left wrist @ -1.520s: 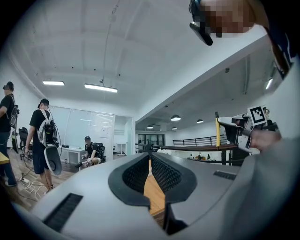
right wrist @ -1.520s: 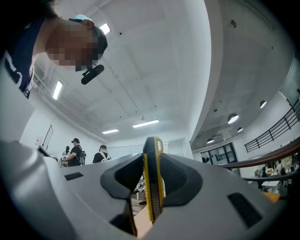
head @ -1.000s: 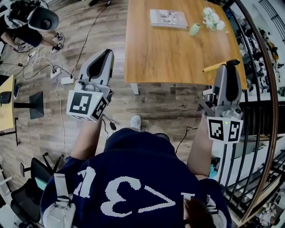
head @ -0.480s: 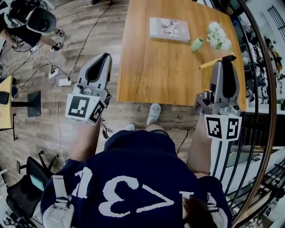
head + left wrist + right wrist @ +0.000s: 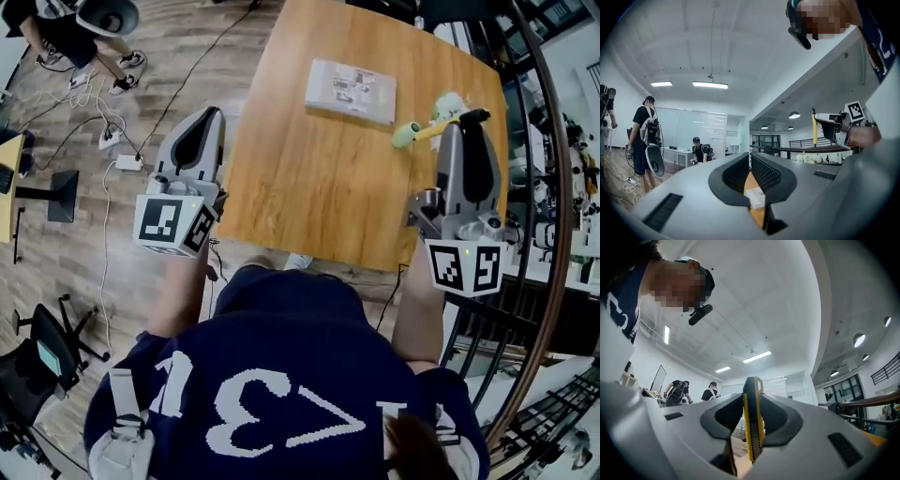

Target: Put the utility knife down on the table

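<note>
Head view: R gripper looks to be above the table, right side, jaws clamped on the knife. The yellow body juts out to the gripper's left and the black end pokes just past its tips, so the knife is in the air, not yet on the wood. Near the knife's free end sit a small green thing and white flowers; a booklet lies further to the gripper's left. Prob. it's carried high to clear these, w/ bare top nearer the person as the likely drop spot. L gripper hangs off the table's left edge, over floor, well apart from R; seems parked, no job in this step. L gripper view: jaws a narrow slit apart, nothing between them; only table and booklet show through the gap ahead. Off to its right, R gripper w/ the knife standing upright in it. R gripper view: jaws closed on the knife, which stands on edge dead centre between the pads, tip reaching past the jaw ends. Grip sits approx mid-body, which I'd judge keeps it from swinging. Cam tilts up at the ceiling, so the table below isn't seen here; knife's height over it can't be told from this view.
</note>
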